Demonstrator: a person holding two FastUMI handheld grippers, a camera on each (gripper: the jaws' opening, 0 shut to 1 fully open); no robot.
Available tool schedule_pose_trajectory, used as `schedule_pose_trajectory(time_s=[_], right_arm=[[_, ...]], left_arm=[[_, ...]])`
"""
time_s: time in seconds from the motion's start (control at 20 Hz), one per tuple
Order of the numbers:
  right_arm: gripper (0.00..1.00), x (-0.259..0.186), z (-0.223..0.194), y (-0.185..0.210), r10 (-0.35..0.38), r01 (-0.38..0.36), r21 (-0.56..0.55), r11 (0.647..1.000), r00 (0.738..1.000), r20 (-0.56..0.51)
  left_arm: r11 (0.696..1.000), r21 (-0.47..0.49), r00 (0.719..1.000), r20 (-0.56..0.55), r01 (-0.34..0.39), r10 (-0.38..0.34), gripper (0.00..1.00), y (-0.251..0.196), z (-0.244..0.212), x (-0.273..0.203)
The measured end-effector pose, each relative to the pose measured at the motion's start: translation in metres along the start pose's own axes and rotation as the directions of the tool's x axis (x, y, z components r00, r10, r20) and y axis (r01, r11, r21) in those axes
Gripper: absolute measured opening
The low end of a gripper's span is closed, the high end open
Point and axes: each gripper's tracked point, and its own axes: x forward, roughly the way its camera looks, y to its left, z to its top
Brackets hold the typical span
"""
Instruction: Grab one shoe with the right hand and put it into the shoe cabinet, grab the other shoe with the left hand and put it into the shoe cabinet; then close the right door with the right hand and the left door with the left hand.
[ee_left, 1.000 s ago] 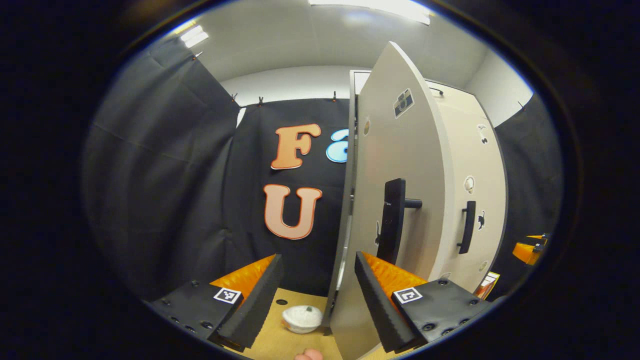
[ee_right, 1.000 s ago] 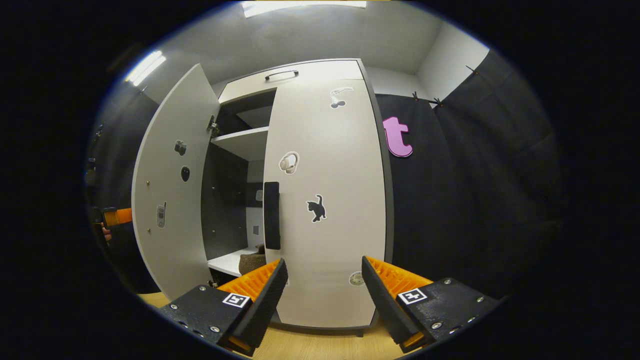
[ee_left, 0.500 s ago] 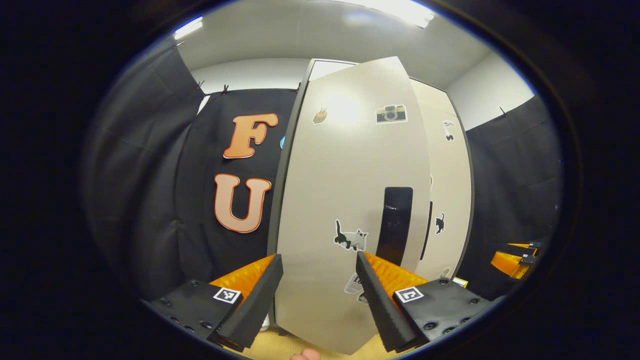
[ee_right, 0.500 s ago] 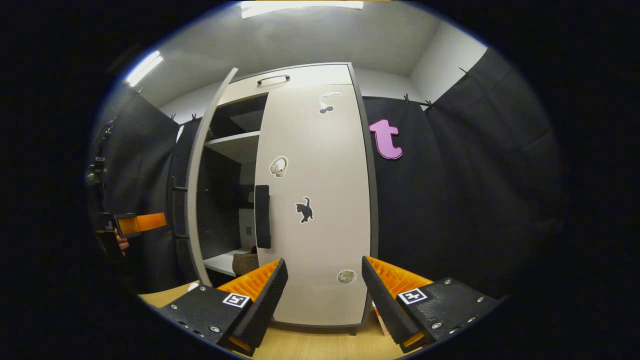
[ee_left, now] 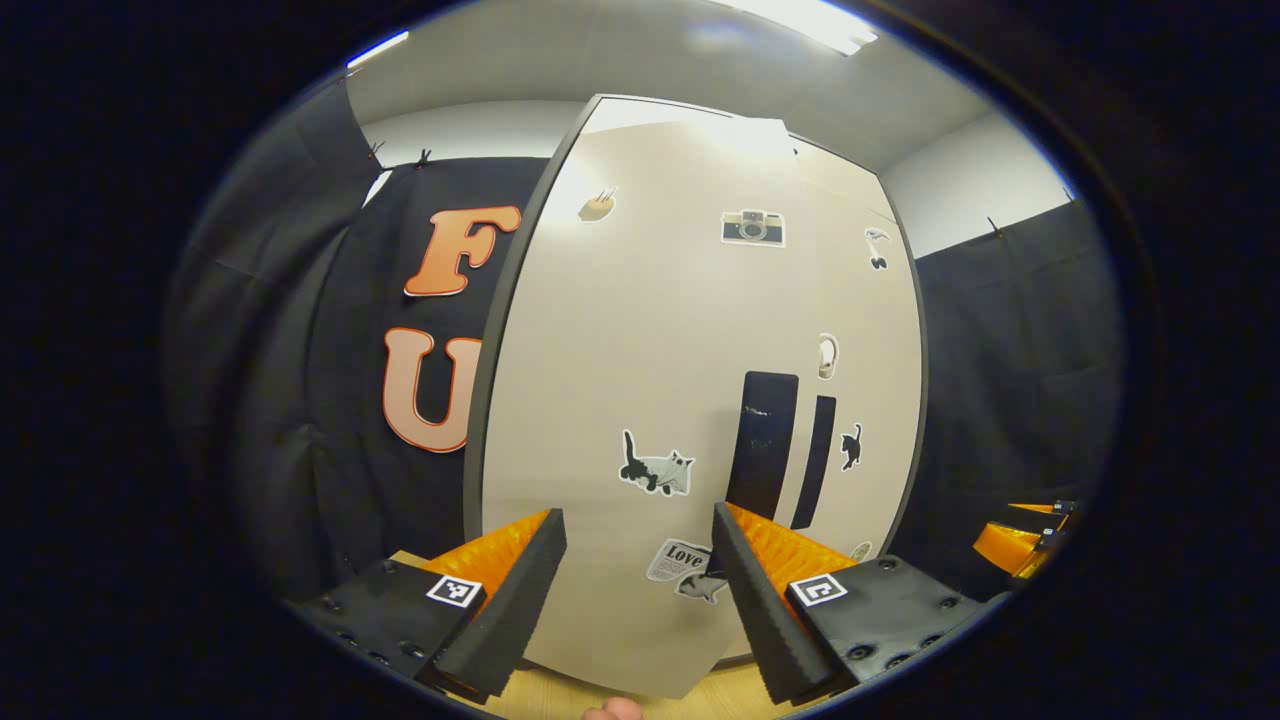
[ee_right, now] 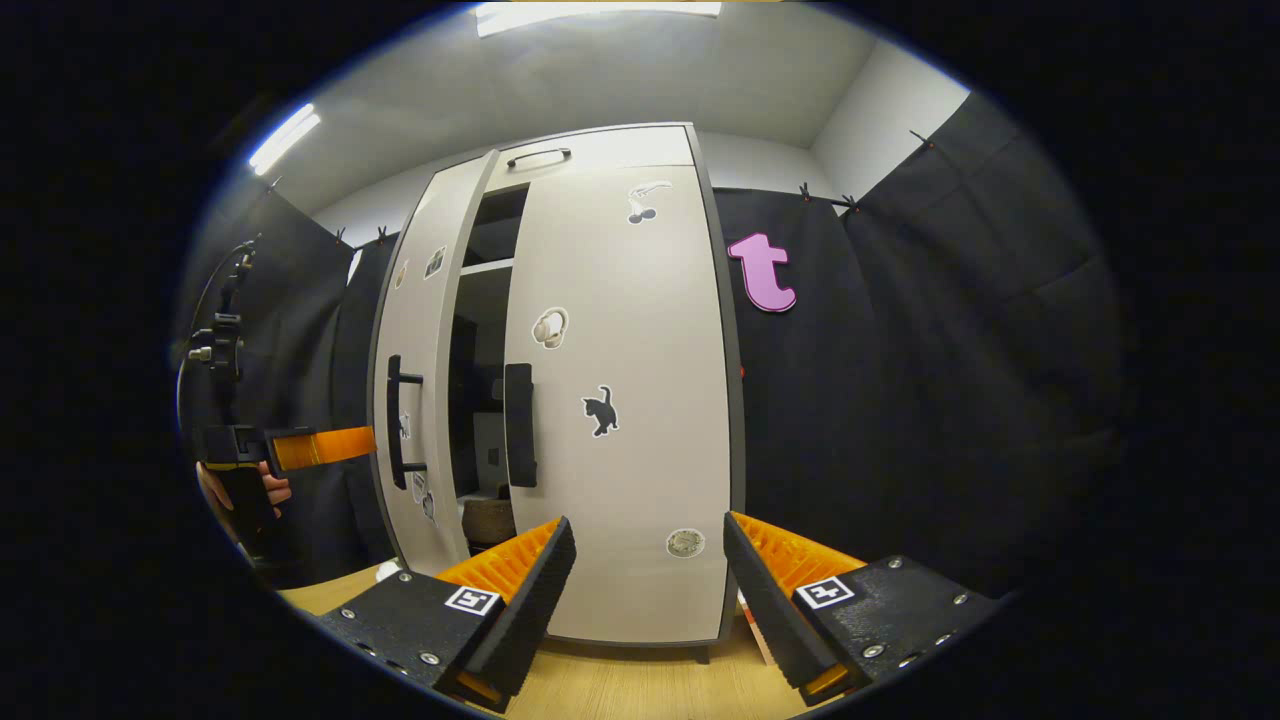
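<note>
- Swung much further round than half a second ago, the left door (ee_right: 415, 400) of the shoe cabinet (ee_right: 600, 150) now stands only a narrow gap from shut in the right gripper view; one second ago it was wide open.
- Across the middle of the left gripper view that same left door (ee_left: 620, 380) now fills the space face-on, with its dark handle (ee_left: 762, 440) at centre right, where earlier it showed edge-on.
- Right door (ee_right: 625, 400) sits shut at the centre of the right gripper view, its handle (ee_right: 519, 425) along its left edge.
- Through the gap between the doors, low in the right gripper view, a dark shoe (ee_right: 485, 518) lies on the lower shelf inside the cabinet; the other shoe I cannot make out.
- Left hand-held gripper (ee_left: 635, 585) is at the bottom of its own view, jaws spread apart and empty, close in front of the left door; whether it touches the door cannot be told.
- Seen from the side at the left edge of the right gripper view, the left hand-held gripper (ee_right: 350, 446) reaches up to the door's outer face, held by a hand (ee_right: 265, 490).
- Right hand-held gripper (ee_right: 648, 590) is at the bottom of its view, jaws apart, holding nothing, in front of the right door above the wooden floor (ee_right: 640, 690).
</note>
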Motion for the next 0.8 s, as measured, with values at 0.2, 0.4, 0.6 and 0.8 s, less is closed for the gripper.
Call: schedule_pose_trajectory(time_s=[0.2,0.4,0.6,0.8], right_arm=[[0.92,-0.001,0.001,-0.002,-0.001,0.001,0.0,1.0,1.0,0.0],[0.92,0.0,0.001,-0.009,-0.012,0.012,-0.002,1.0,1.0,-0.001],[0.92,0.003,0.001,-0.016,-0.021,0.022,0.003,1.0,1.0,-0.001],[0.92,0.009,0.002,-0.022,-0.03,0.03,0.01,1.0,1.0,0.002]], left_arm=[[1.0,-0.015,1.0,-0.024,0.01,-0.01,0.96,-0.006,-0.009,0.019],[0.999,-0.038,0.999,-0.033,0.011,-0.012,0.96,-0.012,-0.012,0.03],[1.0,-0.003,1.0,-0.027,0.002,-0.003,0.96,-0.012,-0.014,0.039],[1.0,0.008,1.0,-0.03,-0.01,0.01,0.96,-0.015,-0.016,0.05]])
